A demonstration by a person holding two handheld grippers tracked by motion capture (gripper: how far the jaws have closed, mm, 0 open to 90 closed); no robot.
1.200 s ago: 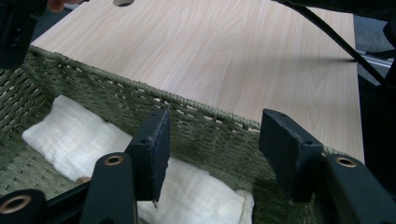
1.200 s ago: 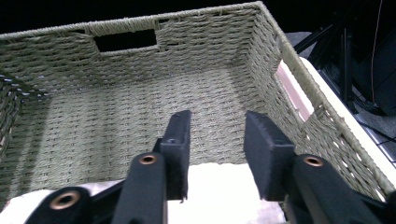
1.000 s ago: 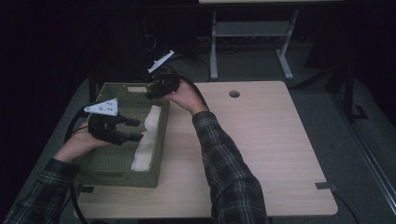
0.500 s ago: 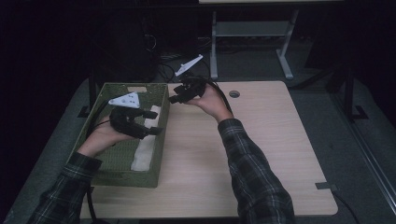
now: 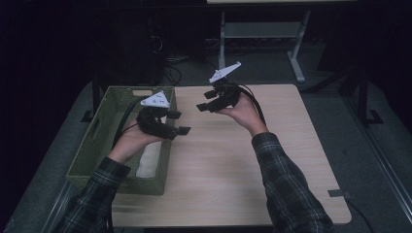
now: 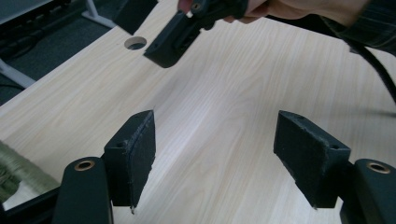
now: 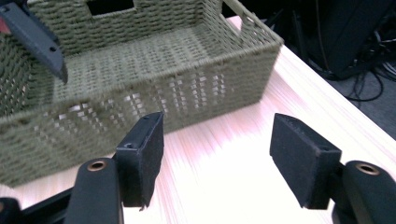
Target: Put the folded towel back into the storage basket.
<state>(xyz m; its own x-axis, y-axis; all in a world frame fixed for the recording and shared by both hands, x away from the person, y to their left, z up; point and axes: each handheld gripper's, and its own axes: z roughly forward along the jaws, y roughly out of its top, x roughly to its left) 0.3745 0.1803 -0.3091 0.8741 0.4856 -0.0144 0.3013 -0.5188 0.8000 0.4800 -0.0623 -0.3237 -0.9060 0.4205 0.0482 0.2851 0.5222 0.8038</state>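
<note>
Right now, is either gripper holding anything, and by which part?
Nothing is held. The left gripper and right gripper both have open, empty jaws above the table.

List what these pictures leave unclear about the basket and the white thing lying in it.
- White cloth-like thing, high view: the left forearm hides its far end; too dim to identify.
- Basket, right gripper view: floor blurred, left part cut off by the edge.
- Basket near corner, high view: dark.

baskets: 1 point(image 5: 102, 127) | white cloths: 1 point(image 5: 148, 160) (in basket) | hand-held grippers: 2 | tables: 1 point(image 5: 228, 179)
</note>
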